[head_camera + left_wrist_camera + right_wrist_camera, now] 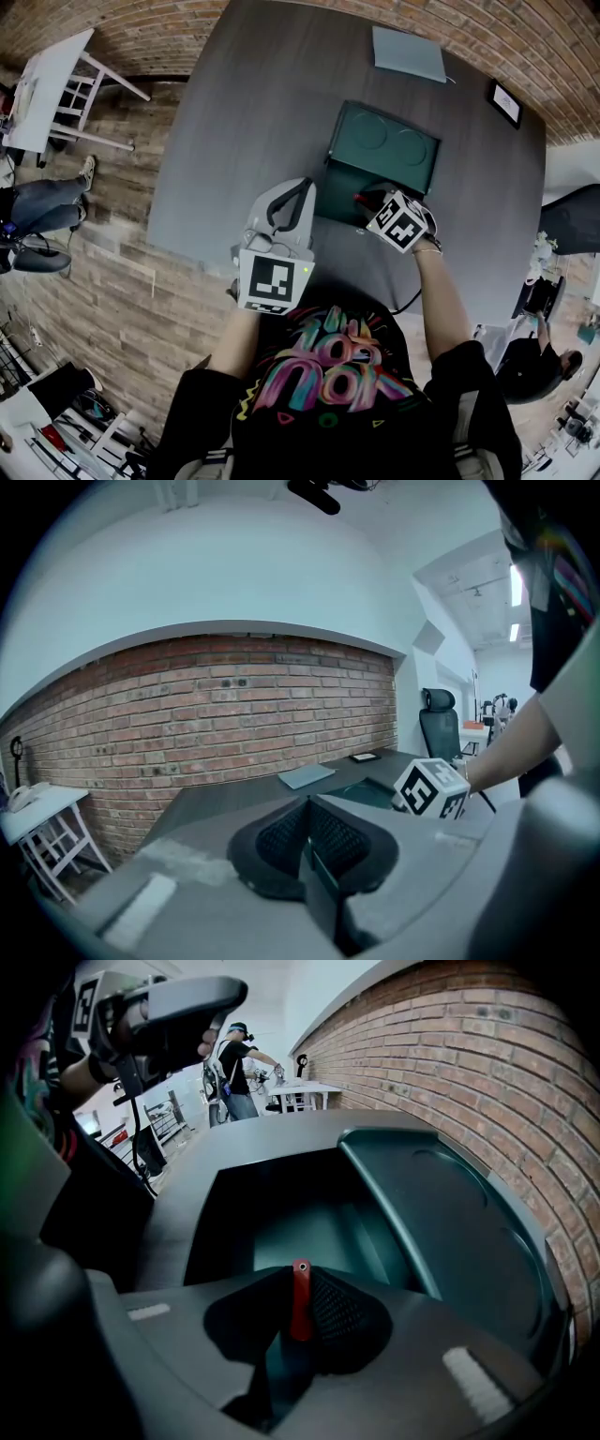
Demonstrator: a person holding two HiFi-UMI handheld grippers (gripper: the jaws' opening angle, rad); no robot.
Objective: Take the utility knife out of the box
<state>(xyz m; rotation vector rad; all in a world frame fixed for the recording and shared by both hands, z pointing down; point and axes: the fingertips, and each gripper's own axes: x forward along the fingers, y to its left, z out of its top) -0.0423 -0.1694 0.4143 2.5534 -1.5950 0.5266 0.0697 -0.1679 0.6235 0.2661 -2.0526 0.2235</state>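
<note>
The knife (300,1296) is seen as a narrow red handle with a small hole at its tip, standing upright between the jaws of the right gripper (299,1283), which are closed against it from both sides so that only the red edge shows between the dark meshed pads. The far end of the knife is hidden behind the jaws. Just beyond and below the jaws the dark green box (281,1218) is open, and its hollow is seen past the knife's tip; the lid (450,1232) is tilted back to the right of the jaws, with two round recesses moulded in it. In the head view the right gripper is pointed steeply down into the near part of the box. The box is set on a dark grey table (244,112). The left gripper (307,841) is held apart from the box, to its left and above the table's near edge, with its jaws brought fully together and nothing between them. Well ahead of those jaws a pale flat sheet (306,776) is laid on the table, and a brick wall (216,705) is seen behind it.
</note>
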